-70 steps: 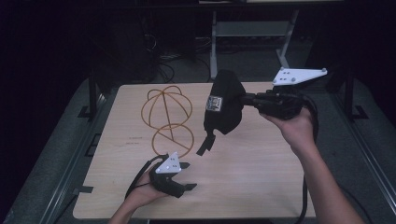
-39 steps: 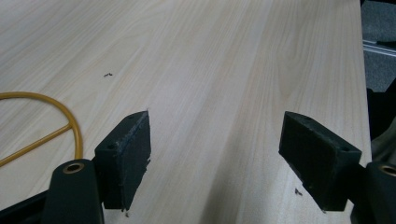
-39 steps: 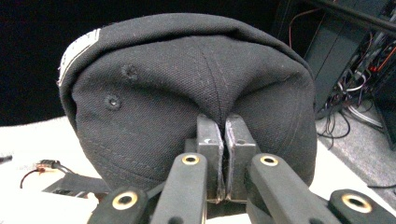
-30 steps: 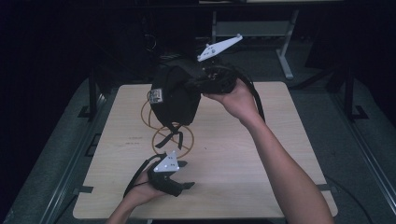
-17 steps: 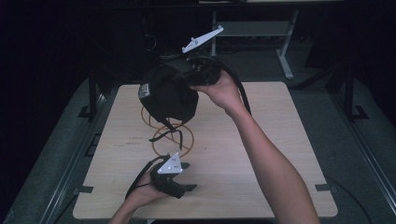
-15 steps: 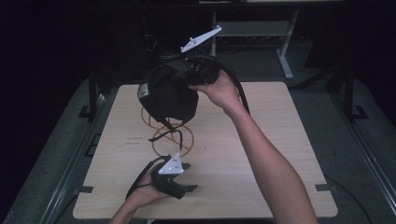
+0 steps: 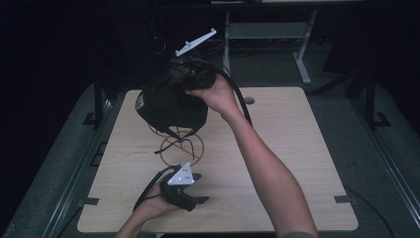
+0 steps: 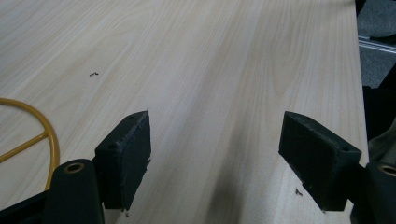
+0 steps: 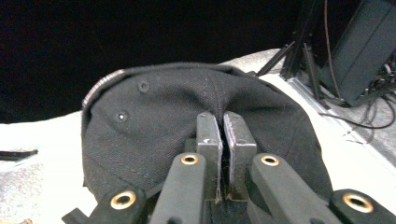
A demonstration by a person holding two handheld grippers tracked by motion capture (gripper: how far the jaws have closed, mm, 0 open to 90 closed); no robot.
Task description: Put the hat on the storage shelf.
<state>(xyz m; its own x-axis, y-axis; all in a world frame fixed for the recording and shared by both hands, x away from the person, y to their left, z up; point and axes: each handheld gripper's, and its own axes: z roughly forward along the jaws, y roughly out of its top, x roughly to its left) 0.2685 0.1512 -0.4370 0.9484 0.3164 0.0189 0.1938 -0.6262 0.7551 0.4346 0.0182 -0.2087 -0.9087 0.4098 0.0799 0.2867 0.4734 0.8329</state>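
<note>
A black cap (image 7: 168,104) hangs in the air over a yellow wire stand (image 7: 182,145) on the wooden table (image 7: 292,148). My right gripper (image 7: 188,90) is shut on the cap's fabric; in the right gripper view the jaws (image 9: 222,120) pinch a fold of the cap (image 9: 149,116) tightly. The cap's strap (image 7: 173,144) dangles down in front of the stand. My left gripper (image 7: 202,188) rests on the table near the front edge, open, pointing right. Between its pads (image 8: 126,154) there is only bare wood, with the yellow wire stand (image 8: 32,135) at the left.
A round hole (image 7: 249,100) sits in the table's far side. Metal desk legs (image 7: 302,54) and cables stand on the dark floor behind. The table's right half (image 7: 307,163) is bare wood.
The right hand has carried the cap from the right leftward, to above the yellow stand, and it keeps drifting left. The left gripper has stayed in place, open.
</note>
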